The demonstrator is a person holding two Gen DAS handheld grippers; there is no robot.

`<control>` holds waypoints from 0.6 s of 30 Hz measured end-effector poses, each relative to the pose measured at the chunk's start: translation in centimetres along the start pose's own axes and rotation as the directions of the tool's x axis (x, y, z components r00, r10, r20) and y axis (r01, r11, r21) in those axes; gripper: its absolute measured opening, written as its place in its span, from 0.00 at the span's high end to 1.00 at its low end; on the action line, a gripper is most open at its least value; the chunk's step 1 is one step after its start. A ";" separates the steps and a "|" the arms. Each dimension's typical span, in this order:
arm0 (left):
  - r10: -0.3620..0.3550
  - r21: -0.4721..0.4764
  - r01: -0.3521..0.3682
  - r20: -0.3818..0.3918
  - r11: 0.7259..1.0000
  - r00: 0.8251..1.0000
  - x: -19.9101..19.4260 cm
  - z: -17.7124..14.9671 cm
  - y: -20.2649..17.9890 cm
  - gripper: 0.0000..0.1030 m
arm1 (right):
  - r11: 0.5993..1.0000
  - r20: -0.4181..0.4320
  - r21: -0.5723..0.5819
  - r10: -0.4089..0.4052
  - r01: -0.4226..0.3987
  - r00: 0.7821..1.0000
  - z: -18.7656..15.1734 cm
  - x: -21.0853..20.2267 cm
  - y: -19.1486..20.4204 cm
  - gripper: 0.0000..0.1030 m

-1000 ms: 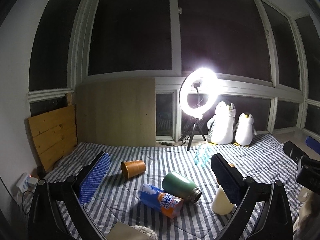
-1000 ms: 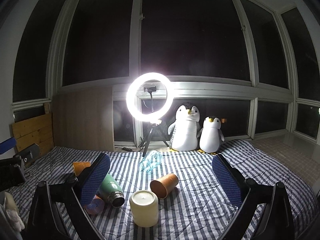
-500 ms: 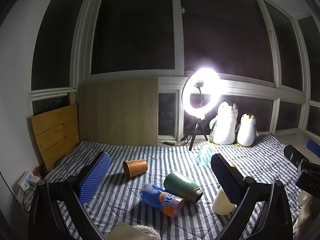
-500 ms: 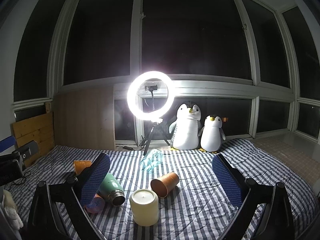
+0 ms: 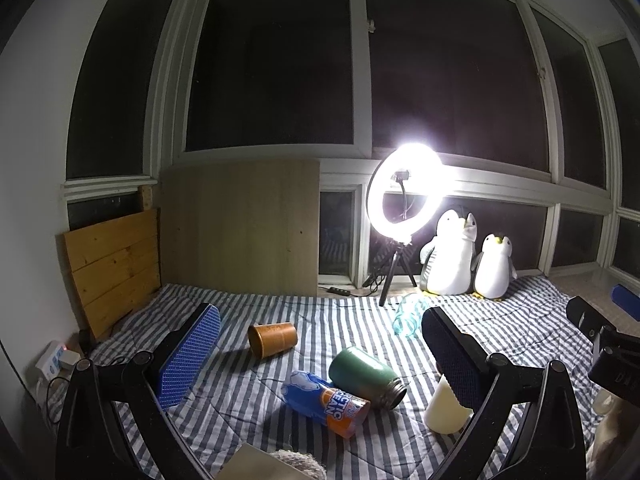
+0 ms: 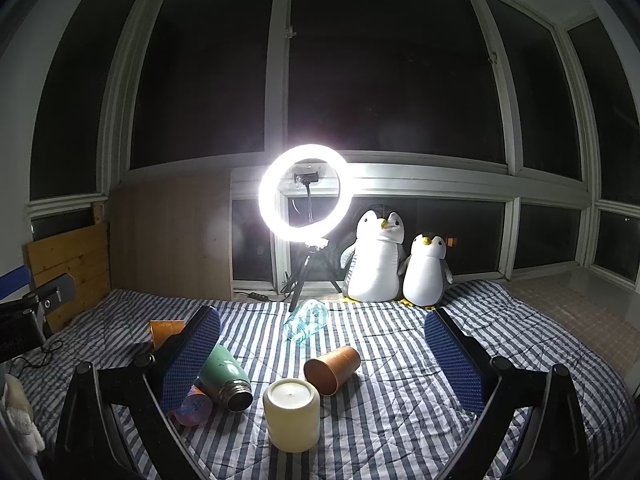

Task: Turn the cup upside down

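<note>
Two brown cups (image 6: 332,369) (image 6: 165,330) on their sides — two plush penguins (image 6: 376,257) (image 6: 427,276).

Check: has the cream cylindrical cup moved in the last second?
No. The cream cylindrical cup stands where it was, still just near-left of the tipped copper-coloured cup in the right wrist view.

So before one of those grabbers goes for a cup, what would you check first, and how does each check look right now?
1. Right gripper open: ok, jaws wide apart, nothing between them.
2. Left gripper open: ok, also empty.
3. Which cup to flip: cannot tell; the cream cup stands upright, two copper cups lie on their sides.
4. Cream cup free of neighbours: cannot tell; the nearer copper cup lies close behind it.
5. Green bottle out of the way: ok, apart to the left.
6. Firm surface: not ok, a soft striped blanket.
</note>
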State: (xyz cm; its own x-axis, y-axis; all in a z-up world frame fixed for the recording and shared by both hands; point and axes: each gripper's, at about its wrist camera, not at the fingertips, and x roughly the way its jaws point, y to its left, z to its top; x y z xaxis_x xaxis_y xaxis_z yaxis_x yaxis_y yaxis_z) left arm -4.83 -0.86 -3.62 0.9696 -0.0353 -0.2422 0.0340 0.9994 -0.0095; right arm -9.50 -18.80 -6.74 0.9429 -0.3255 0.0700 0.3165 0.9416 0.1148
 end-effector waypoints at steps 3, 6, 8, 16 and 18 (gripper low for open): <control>0.001 -0.002 -0.001 0.002 1.000 1.000 0.0 0.0 0.1 0.01 | 1.000 0.002 -0.002 0.004 -0.004 1.000 0.1 0.0 0.0 0.02; 0.002 -0.003 -0.002 0.001 1.000 1.000 -0.1 0.0 0.1 0.01 | 1.000 0.001 -0.004 0.004 -0.004 1.000 0.0 0.1 0.1 0.02; 0.001 -0.003 -0.001 0.000 1.000 1.000 -0.1 0.0 0.1 0.01 | 1.000 -0.003 -0.002 0.006 -0.006 1.000 0.0 0.1 0.1 0.02; -0.002 0.002 0.002 -0.002 1.000 1.000 -0.3 0.1 0.0 0.01 | 1.000 -0.006 -0.002 0.008 -0.008 1.000 -0.1 0.2 0.1 0.02; -0.001 0.002 0.001 -0.001 1.000 1.000 -0.3 0.2 0.0 0.01 | 1.000 -0.006 -0.003 0.007 -0.007 1.000 -0.1 0.2 0.1 0.02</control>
State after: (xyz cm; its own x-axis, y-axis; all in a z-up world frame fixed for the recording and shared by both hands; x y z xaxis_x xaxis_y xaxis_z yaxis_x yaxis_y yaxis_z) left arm -5.09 -0.87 -3.38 0.9693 -0.0362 -0.2433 0.0353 0.9993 -0.0081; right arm -9.28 -18.76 -6.76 0.9459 -0.3179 0.0646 0.3098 0.9443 0.1110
